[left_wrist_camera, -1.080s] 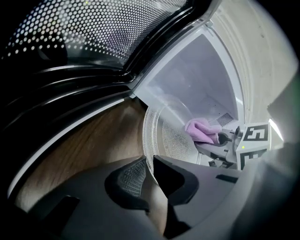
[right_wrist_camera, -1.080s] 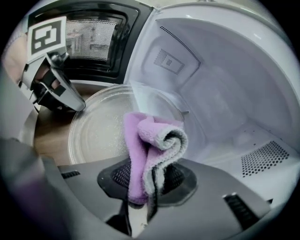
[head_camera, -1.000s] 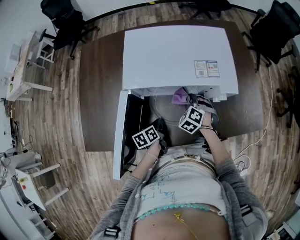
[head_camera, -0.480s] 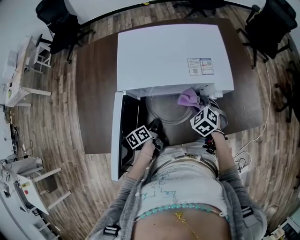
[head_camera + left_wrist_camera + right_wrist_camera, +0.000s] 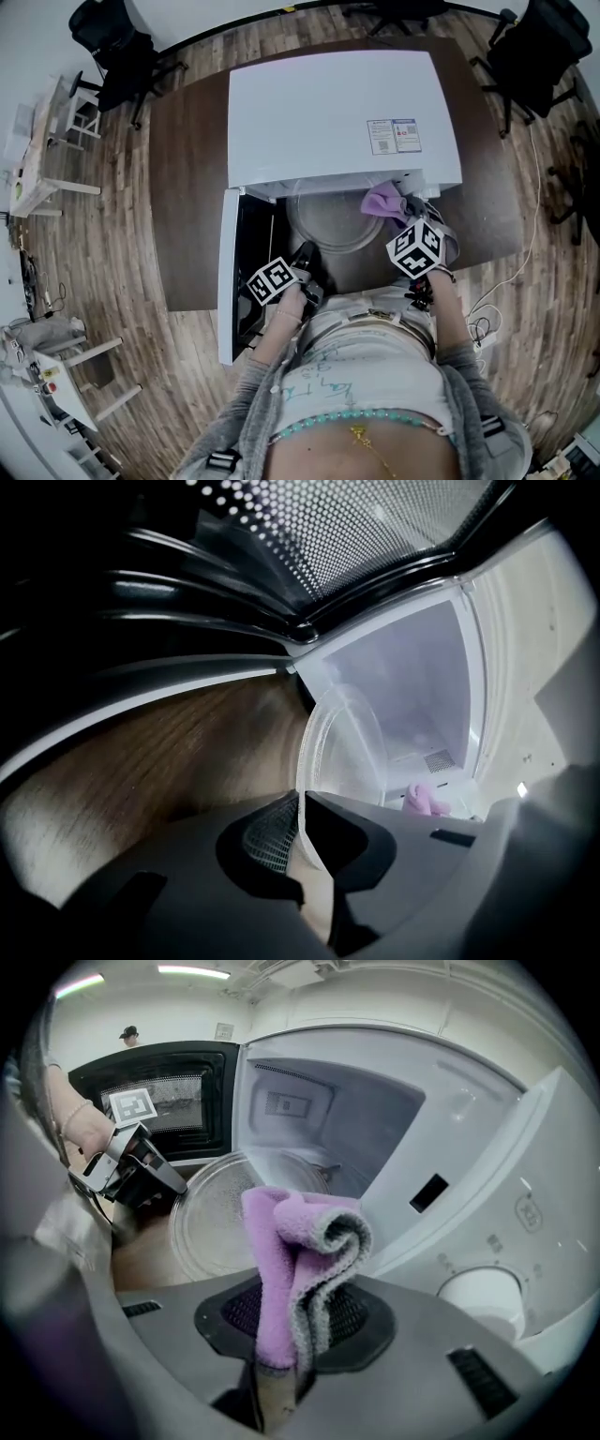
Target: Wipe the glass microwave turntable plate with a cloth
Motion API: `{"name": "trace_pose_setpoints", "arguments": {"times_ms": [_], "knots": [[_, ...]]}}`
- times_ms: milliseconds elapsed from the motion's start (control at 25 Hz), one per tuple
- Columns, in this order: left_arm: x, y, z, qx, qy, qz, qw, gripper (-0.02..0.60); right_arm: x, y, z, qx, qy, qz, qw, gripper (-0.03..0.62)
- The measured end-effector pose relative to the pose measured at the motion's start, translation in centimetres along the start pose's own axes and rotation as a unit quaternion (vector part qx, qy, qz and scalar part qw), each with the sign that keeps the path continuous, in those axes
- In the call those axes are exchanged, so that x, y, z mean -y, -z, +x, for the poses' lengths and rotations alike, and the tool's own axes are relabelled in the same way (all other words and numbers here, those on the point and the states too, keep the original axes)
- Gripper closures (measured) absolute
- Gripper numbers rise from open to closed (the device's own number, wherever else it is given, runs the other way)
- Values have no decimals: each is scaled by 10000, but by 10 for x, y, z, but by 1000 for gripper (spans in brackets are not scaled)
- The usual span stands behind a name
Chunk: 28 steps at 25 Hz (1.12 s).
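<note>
Cloth (image 5: 382, 200) farther right than before, plate (image 5: 323, 225) half under microwave (image 5: 337, 122) top.

Setting: office or lab-type workroom.
- Floor (image 5: 122, 244): wood-look planks, wall to wall.
- Table (image 5: 192, 187): one large dark brown table in the middle of the room, carrying a white microwave (image 5: 337, 112) with its door open.
- Office chairs (image 5: 117, 42): black, on castor bases, pushed back at both far corners.
- Side tables (image 5: 42, 159): small, white, along the left edge, with loose items on top.
- Cables (image 5: 483, 330): coiled on the floor to the right.
- Strip lights (image 5: 192, 971): long ceiling tubes.
</note>
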<state>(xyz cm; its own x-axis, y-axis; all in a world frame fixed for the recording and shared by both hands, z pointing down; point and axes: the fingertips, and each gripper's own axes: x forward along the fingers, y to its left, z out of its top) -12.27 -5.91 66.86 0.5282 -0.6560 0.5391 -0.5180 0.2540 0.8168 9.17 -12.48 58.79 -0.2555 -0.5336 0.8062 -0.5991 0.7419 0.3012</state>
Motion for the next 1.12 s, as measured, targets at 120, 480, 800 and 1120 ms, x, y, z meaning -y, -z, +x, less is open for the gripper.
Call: {"name": "trace_pose_setpoints", "arguments": {"times_ms": [120, 480, 800, 1120], "knots": [[5, -1, -5, 183, 157, -198, 9995, 552, 3, 1, -5, 71, -51, -24, 10000, 479], [14, -10, -11, 839, 770, -668, 9912, 557, 1, 0, -12, 307, -238, -164, 9991, 479], [27, -26, -6, 1146, 1231, -781, 9827, 558, -1, -9, -16, 522, -375, -133, 9978, 479], [46, -40, 8, 1281, 1605, -883, 9747, 557, 0, -12, -23, 632, -412, 57, 9971, 479]]}}
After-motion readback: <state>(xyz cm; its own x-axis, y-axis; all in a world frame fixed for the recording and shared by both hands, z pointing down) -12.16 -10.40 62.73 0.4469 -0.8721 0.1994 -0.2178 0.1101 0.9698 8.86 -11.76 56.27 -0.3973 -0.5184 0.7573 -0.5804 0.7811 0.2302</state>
